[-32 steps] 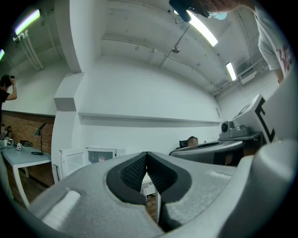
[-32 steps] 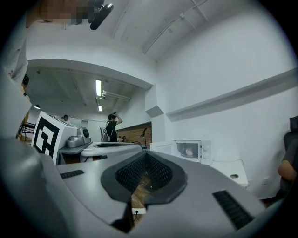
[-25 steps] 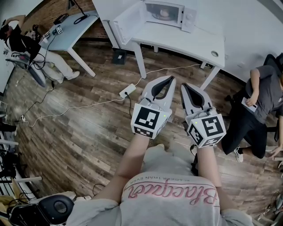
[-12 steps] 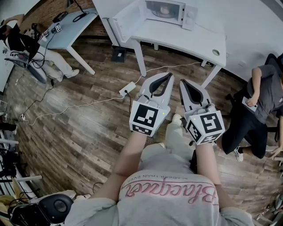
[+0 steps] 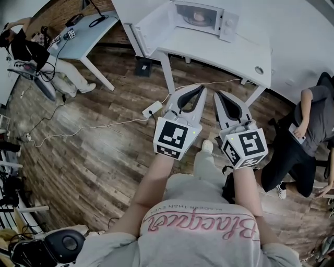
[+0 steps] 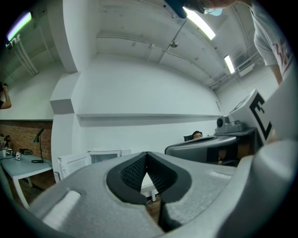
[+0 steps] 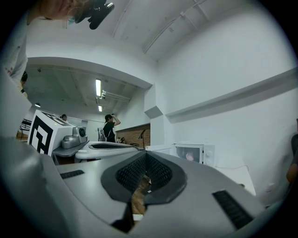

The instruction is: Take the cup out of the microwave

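Left gripper (image 5: 200, 89) and right gripper (image 5: 217, 94) both clenched on nothing, side by side above the wood floor (image 5: 99, 151), well apart from the cup (image 5: 199, 17) inside the open microwave (image 5: 228, 24) on the white table (image 5: 224, 51).

Office-like lab, 2 pale desks (image 5: 222, 49), wood-plank floor (image 5: 99, 161), trailing cables (image 5: 78, 129), brick wall (image 5: 56, 15), 2 people (image 5: 312, 121) nearby

The white table (image 5: 209, 49) is carrying the microwave (image 5: 203, 18) at its rear edge. A small round item (image 5: 259, 70) is lying right of the microwave. A power strip (image 5: 152, 109) is lying on the wooden floor (image 5: 94, 151), below the microwave.
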The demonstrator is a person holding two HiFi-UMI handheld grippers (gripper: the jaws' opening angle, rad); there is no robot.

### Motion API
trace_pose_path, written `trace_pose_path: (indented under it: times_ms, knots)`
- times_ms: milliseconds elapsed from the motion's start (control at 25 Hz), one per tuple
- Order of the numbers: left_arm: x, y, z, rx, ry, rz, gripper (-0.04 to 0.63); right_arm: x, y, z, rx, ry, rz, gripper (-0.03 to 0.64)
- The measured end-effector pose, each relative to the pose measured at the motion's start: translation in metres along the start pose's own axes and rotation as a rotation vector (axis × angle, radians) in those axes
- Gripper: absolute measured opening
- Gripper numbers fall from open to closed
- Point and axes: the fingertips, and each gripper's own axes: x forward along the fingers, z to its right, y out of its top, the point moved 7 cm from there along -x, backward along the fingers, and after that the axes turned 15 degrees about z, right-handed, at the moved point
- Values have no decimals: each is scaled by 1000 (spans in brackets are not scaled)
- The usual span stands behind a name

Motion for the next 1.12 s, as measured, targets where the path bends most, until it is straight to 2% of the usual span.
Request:
trace_pose_path:
  times_ms: [640, 1120]
  knots:
    - [96, -32, -53, 9, 60, -13, 5, 80, -21, 86, 30, 52, -1, 11]
    - [174, -50, -84, 21, 106, -16, 5, 139, -30, 154, 29, 129, -8, 11]
